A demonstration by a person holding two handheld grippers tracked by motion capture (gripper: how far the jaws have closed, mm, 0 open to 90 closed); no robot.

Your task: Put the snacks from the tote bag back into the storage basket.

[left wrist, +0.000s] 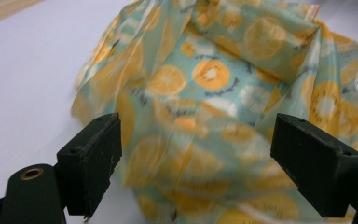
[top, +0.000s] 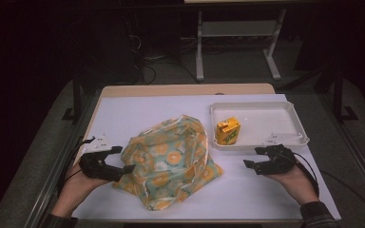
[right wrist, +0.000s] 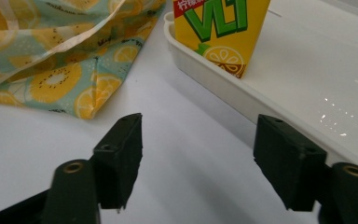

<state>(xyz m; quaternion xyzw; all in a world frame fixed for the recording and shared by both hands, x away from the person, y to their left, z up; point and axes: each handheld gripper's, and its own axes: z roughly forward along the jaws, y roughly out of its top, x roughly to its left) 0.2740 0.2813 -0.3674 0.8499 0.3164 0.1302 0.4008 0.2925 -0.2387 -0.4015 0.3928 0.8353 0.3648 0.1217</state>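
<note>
Both grippers stood parted and grasped nothing as I watched: my left gripper [top: 121, 159] against the fruit-print cloth bag [top: 171, 159] mid-table, my right gripper [top: 252, 157] near the white tray [top: 294, 121] holding a yellow carton [top: 228, 131].

Cloth bag [top: 171, 159]: pale teal ground, printed with orange and yellow citrus slices, some white slices, cream edging. Drink carton [top: 228, 131]: yellow, green lettering, red characters, a lemon slice motif. Tray [top: 285, 107]: white. Surface [top: 128, 114]: white sheet, light wood far edge. Both grippers' jaws: black.
</note>
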